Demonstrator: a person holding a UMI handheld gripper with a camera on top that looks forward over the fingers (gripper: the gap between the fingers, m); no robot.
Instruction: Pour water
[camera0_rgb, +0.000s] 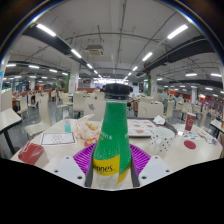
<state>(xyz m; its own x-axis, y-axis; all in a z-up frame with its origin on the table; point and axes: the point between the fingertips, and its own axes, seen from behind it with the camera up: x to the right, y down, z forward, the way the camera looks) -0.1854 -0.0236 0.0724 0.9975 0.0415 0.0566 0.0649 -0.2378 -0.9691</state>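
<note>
Green bottle (111, 140) stands upright between your fingers (84, 158), its long axis vertical, cap on, raised above the cluttered tabletop (190, 150); both pads clench its lower body as a white cup (163, 139) waits just right.

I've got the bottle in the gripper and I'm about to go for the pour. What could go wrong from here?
1. The green bottle still has its dark cap on; tilting now likely pours nothing.
2. The gripper holds it low, near the label, so the tall bottle could swing or slip when tipped.
3. The white cup stands off to one side; a hurried pour may miss.
</note>
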